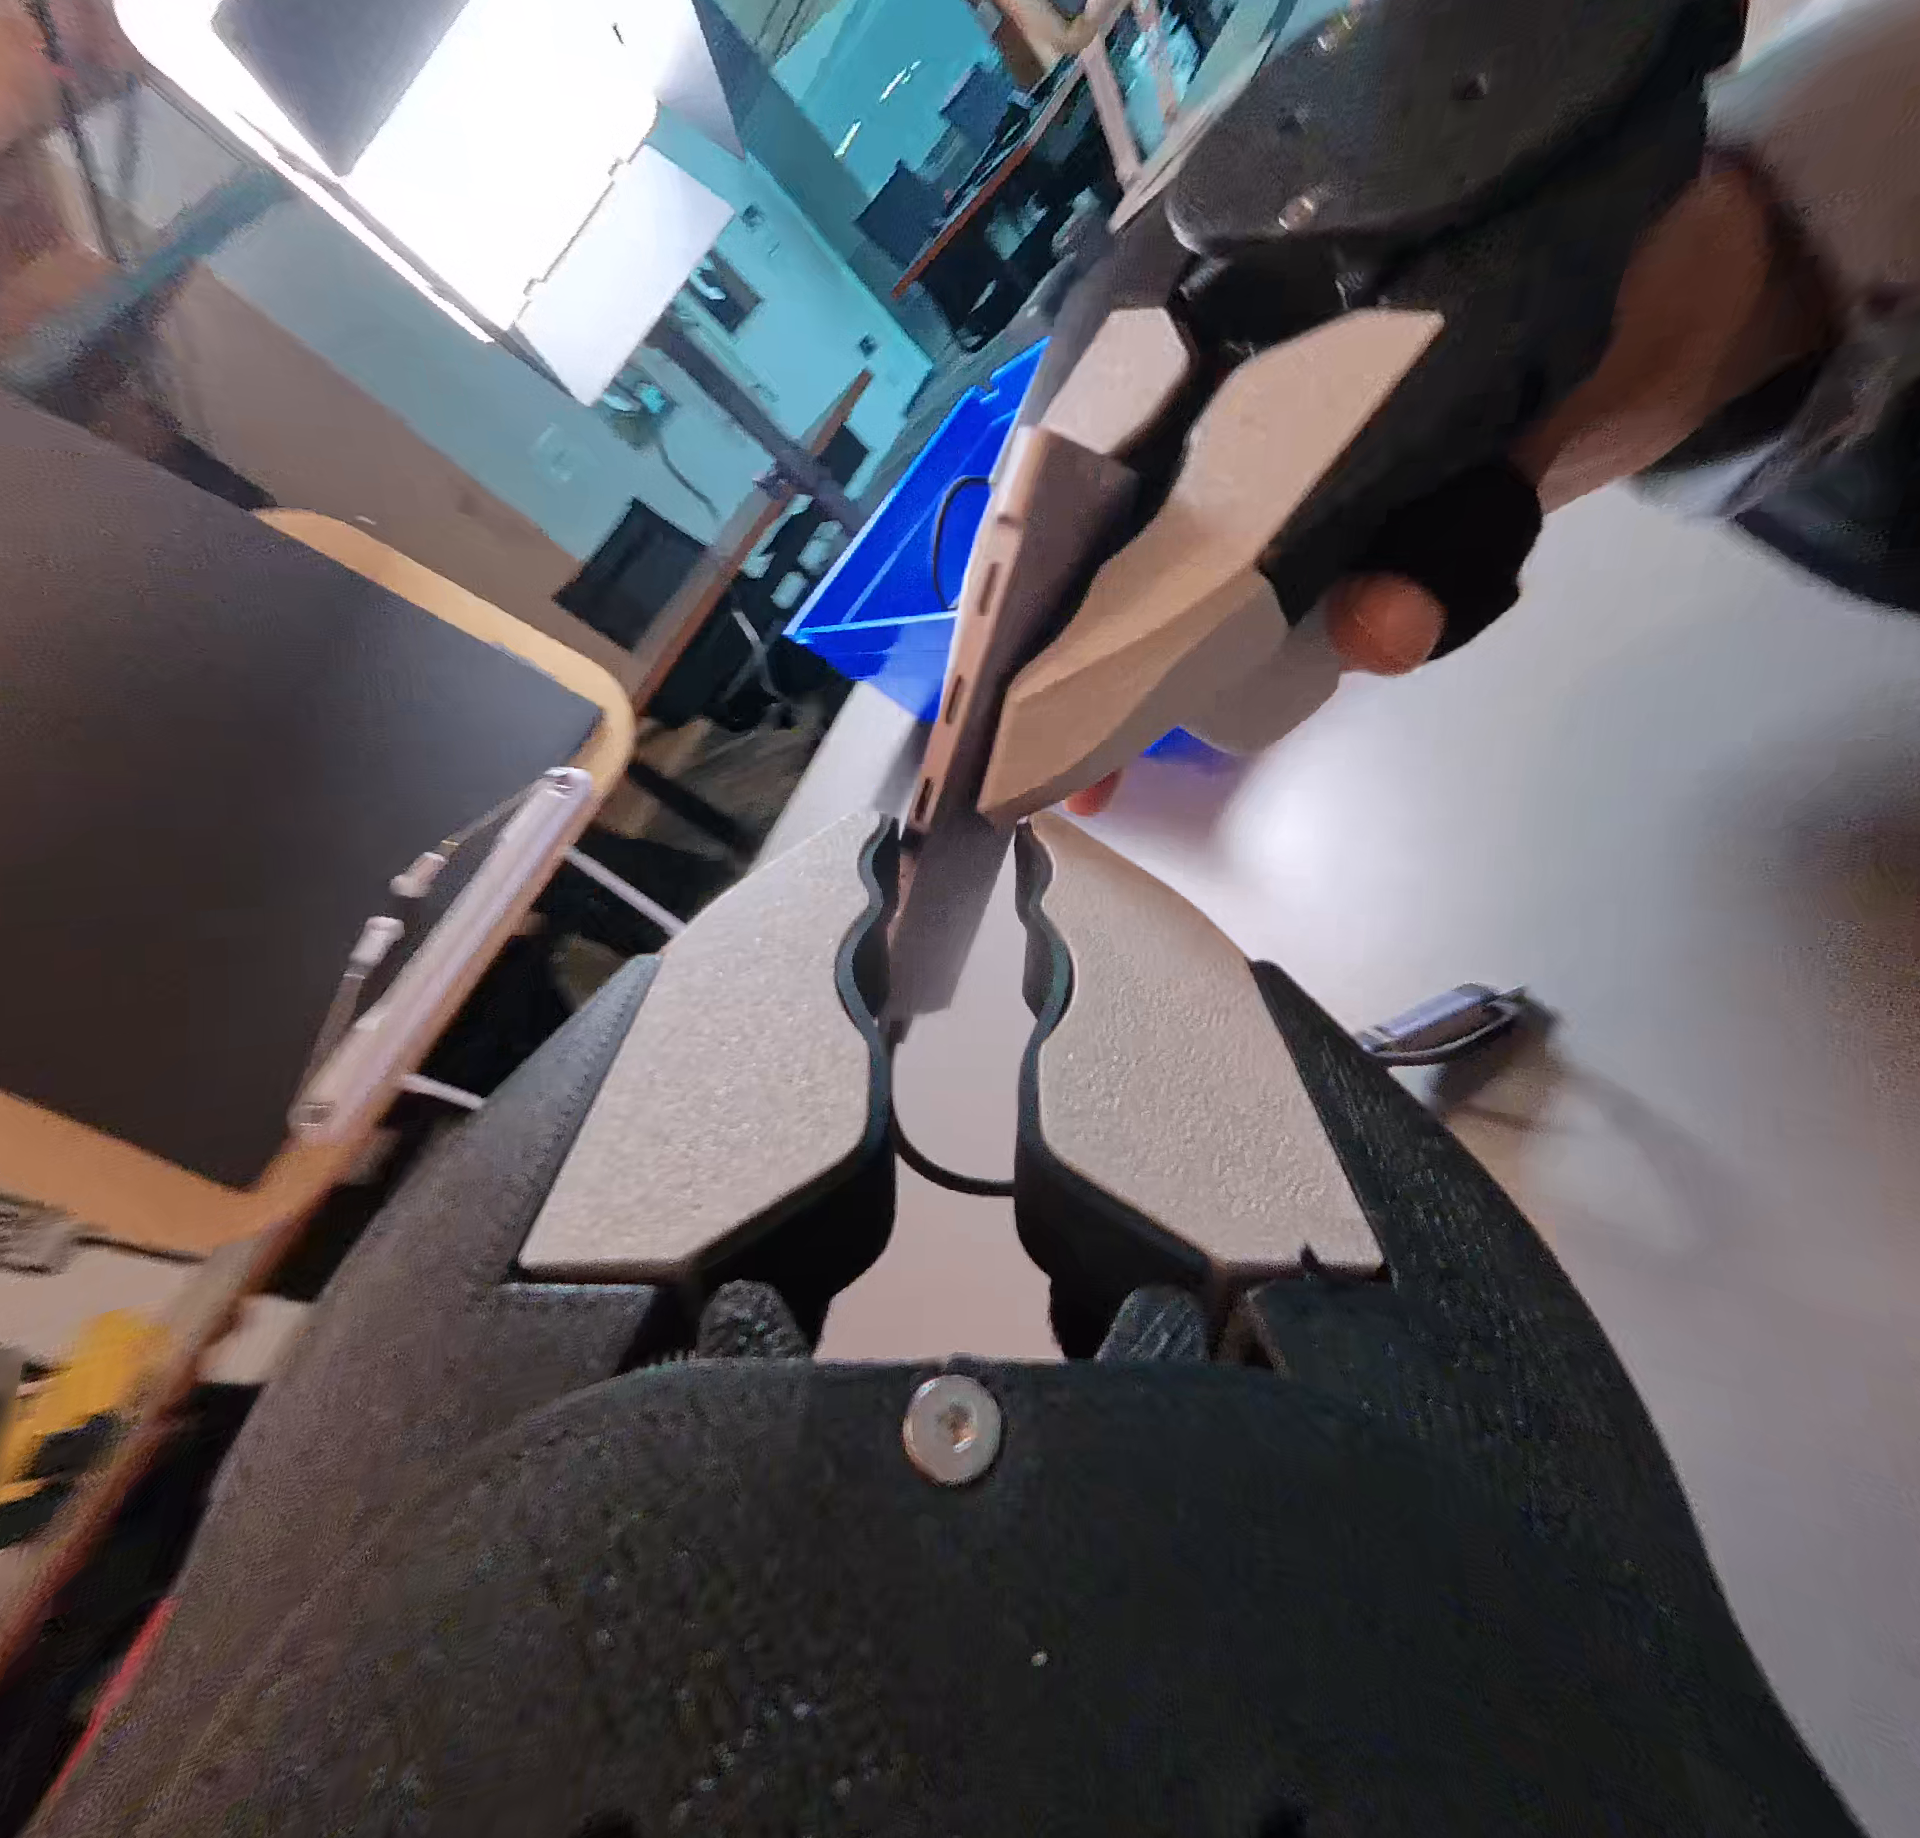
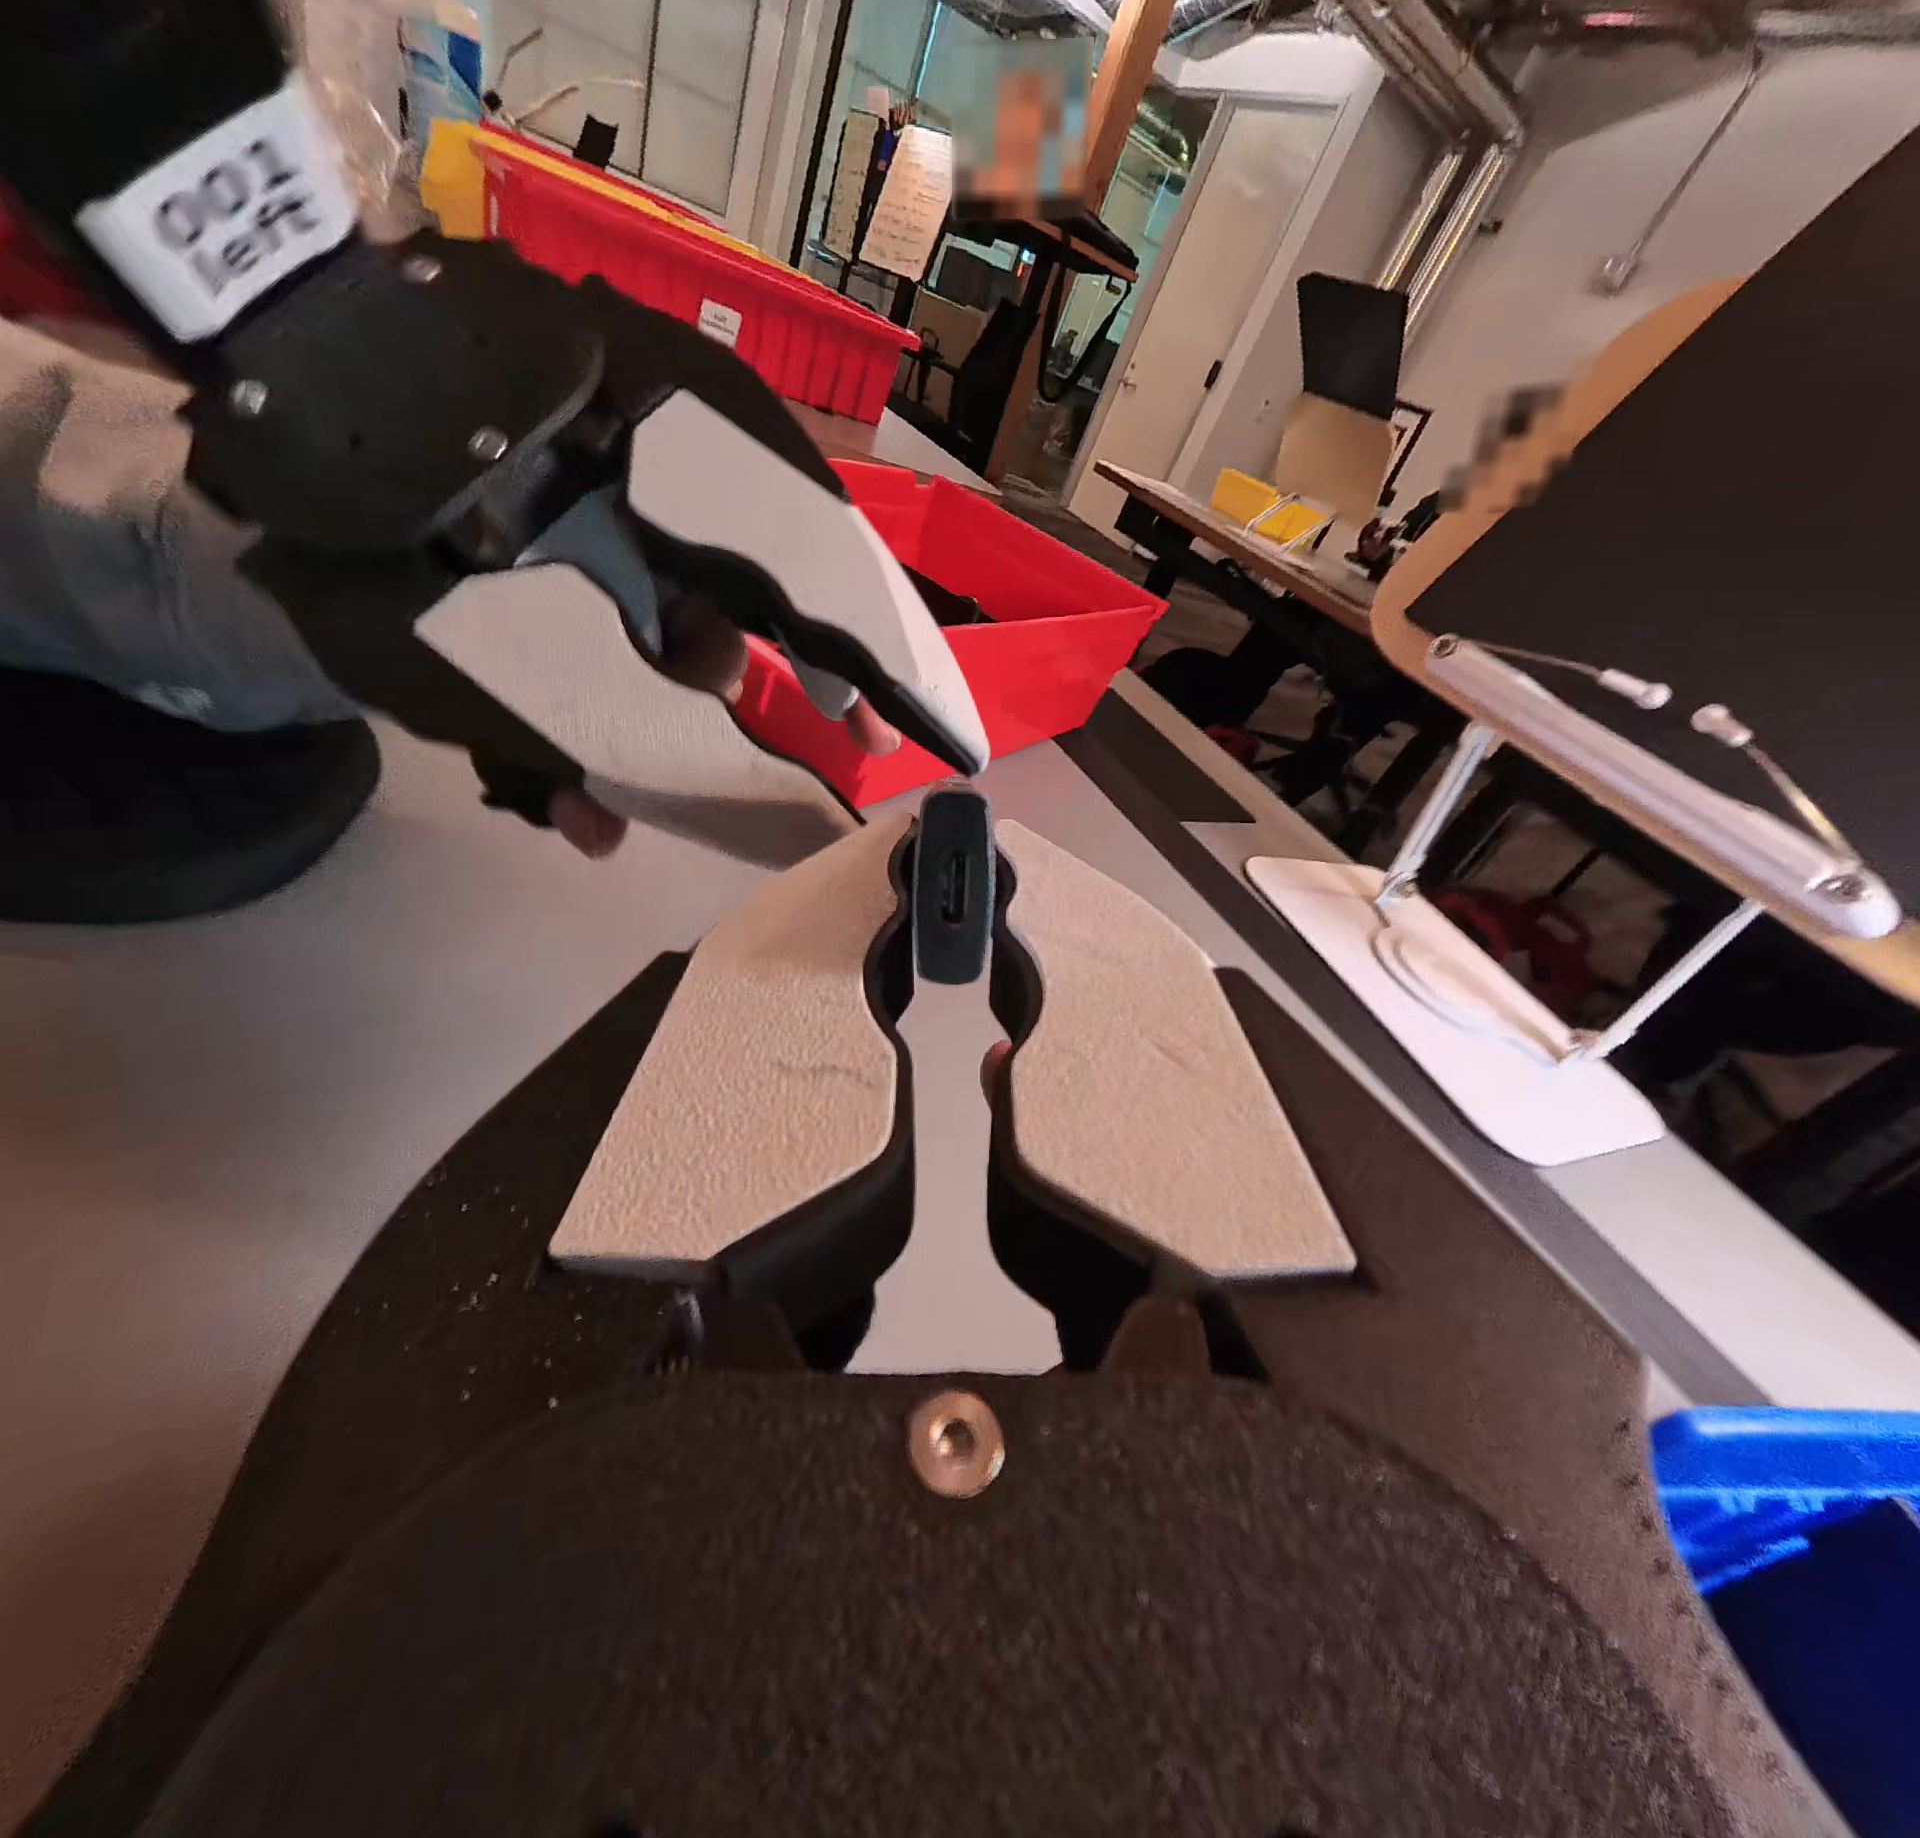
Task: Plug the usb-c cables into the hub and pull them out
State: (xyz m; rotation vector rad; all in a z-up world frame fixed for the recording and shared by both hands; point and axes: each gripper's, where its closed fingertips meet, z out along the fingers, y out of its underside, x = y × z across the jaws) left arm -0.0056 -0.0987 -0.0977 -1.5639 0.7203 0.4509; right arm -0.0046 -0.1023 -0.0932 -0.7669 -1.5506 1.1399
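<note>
The right gripper (image 2: 951, 889) is clamped on the hub (image 2: 951, 900), a slim grey bar held edge-on, with one end face and its port turned toward the right wrist camera. In the left wrist view the same hub (image 1: 977, 708) runs from 12 o'clock down toward centre, its side edge showing a row of slots, with the right gripper (image 1: 1039, 801) closed on its upper part and a gloved hand (image 1: 1455, 541) behind it. The left gripper (image 1: 951, 853) stands with its jaws apart, the lower end of the hub lying in the gap nearer the left finger; contact there cannot be confirmed. A thin black cable (image 1: 935, 1165) leaves the hub's lower end and loops across the gap between the fingers. One usb-c cable plug (image 1: 1444, 1025) lies loose on the grey table (image 1: 1558, 853) at 3 o'clock, well apart from the hub. A blue bin (image 1: 904, 583) sits behind the hub at 12 o'clock; a red bin (image 2: 1018, 635) sits behind the left gripper in the right wrist view. Judged step: hub positioning, before any insertion; no plug is seen seated in the slots that show. The next move calls for the left gripper to clear the hub, close on the loose plug, and align it squarely with a matching slot while the right gripper holds the hub steady.
</note>
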